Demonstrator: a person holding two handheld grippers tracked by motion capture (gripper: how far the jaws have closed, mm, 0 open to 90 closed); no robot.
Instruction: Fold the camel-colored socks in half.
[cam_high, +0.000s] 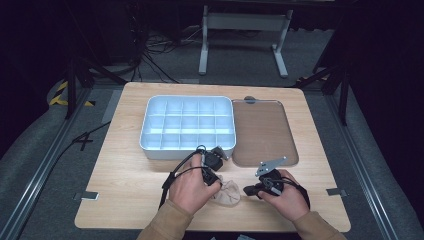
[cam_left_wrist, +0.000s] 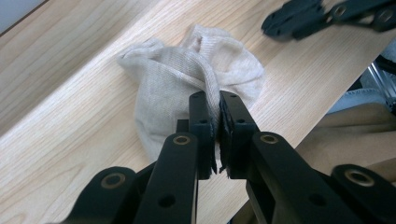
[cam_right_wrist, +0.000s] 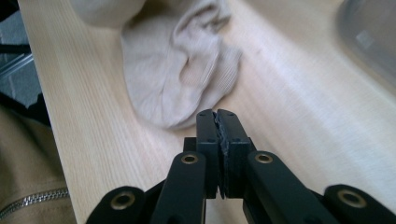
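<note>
Beige sock (cam_left_wrist: 187, 74) crumpled on the wooden table (cam_high: 125, 165) near its front edge, in front of a white divided tray (cam_high: 187, 122). Left gripper (cam_left_wrist: 219, 105) pinching a fold of the sock, jaws clamped tight. Right gripper (cam_right_wrist: 217, 122) closed on nothing, just beside the sock.
</note>
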